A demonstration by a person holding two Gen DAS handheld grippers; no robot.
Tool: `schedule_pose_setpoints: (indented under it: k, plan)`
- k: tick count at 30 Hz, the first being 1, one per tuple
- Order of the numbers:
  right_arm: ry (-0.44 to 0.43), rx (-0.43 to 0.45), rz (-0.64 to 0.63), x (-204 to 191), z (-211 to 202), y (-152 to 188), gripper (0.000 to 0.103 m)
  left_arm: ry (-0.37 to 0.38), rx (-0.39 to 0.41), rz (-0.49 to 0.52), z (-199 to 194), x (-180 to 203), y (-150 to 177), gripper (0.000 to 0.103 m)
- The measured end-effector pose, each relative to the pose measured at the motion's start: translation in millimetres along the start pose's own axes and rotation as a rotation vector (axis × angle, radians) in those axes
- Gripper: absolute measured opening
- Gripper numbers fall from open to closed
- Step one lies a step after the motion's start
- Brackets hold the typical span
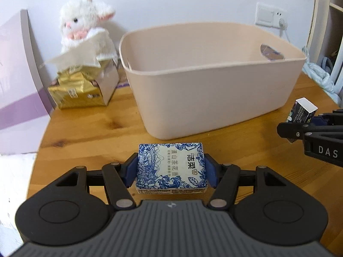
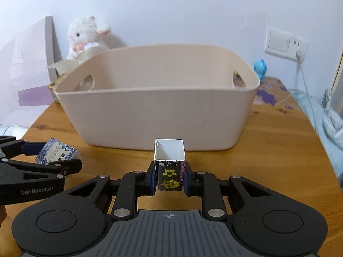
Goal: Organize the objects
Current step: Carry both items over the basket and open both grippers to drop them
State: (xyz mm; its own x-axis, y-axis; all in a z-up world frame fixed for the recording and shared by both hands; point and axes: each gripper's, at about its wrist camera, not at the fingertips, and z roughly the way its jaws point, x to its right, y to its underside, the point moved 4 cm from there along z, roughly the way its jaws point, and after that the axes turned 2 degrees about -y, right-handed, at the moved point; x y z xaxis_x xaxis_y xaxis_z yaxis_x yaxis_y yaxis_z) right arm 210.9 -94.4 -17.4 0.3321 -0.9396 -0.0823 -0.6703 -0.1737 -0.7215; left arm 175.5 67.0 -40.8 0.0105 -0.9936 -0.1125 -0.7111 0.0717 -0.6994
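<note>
Soft, even daylight fills both views, bright on the white wall [image 1: 171,2]. The beige tub [image 1: 214,90] throws only a faint shadow onto the bench [image 1: 90,128]. Fisheye bending curves the edges, corners go dark, and the plush lamb [image 1: 85,23] looks slightly soft.

Left gripper [image 1: 171,167] and right gripper [image 2: 169,178]: black linkage arms, silver pivot screws, blue finger pads, grey ribbed bases; white "DAS" and "GenRobot.AI" lettering.
</note>
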Motion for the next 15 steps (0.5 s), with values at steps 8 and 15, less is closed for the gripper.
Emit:
schedule_pose_setpoints:
  k: [8, 15]
  plan:
    - [-0.015, 0.092, -0.033, -6.5, -41.4, -24.5, 0.022, -0.029, 0.115, -0.005, -41.3, -12.6, -25.2, 0.064]
    - [-0.031, 0.180, -0.028, -7.7, -61.2, -60.5, 0.022, -0.032, 0.204, -0.041, -64.5, -22.1, -63.3, 0.064]
